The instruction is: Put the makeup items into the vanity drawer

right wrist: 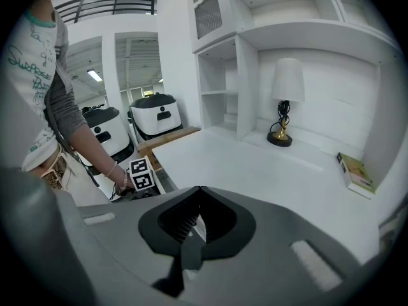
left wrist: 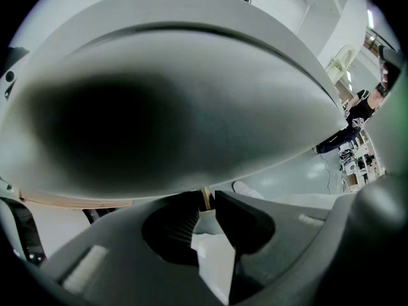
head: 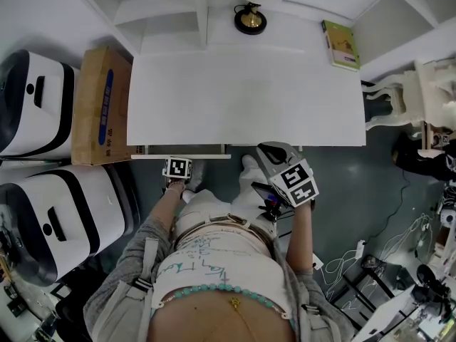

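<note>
**Vanity drawer** (head: 206, 156): a narrow white strip just proud of the counter's (head: 242, 98) front edge, under its left half. Its long axis runs left to right along that edge, and its front faces the person.

- **Far left:** 2 white machines (head: 64, 219) on the floor.
- **Cardboard box** (head: 102, 105): just beside the counter's left end, long axis front to back.
- **Left tool** (left wrist: 205, 204): points steeply down just in front of the drawer strip. Its jaws are clenched on a thin tan piece (left wrist: 204, 196); what that piece is cannot be told.
- **Right tool** (right wrist: 195, 191): held at the counter's front edge, right of the drawer, jaws clenched tip to tip with nothing between.
- **Rear of counter:** 1 lamp (head: 250, 18).
- **Far right:** 1 green book (head: 340, 45), lying flat.
</note>
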A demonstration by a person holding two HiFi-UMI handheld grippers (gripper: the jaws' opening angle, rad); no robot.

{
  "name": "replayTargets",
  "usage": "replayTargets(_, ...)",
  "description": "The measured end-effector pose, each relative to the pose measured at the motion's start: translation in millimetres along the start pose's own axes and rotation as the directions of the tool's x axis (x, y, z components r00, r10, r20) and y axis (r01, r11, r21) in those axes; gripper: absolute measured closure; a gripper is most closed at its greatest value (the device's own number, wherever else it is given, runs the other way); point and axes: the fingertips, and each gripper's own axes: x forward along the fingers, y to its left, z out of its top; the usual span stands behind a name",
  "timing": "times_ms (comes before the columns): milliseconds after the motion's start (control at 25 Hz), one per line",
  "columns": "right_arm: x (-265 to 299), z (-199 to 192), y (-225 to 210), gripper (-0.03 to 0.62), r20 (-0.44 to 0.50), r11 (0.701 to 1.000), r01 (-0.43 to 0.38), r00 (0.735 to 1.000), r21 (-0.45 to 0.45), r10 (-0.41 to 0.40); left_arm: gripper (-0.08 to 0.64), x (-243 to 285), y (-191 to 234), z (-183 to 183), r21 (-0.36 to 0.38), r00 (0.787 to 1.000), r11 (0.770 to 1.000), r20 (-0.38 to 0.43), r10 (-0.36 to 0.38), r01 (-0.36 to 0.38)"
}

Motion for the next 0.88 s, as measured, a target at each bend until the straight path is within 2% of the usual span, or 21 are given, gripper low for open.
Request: replayTargets(880,5.0,-0.3,-14.4,0.563,-0.018,1.000,0.010,1.000,0.016,-0.010,0.474,5.0,6.5,25.1,-0.003,1.000,1.000,-0.001,0.011,-0.011)
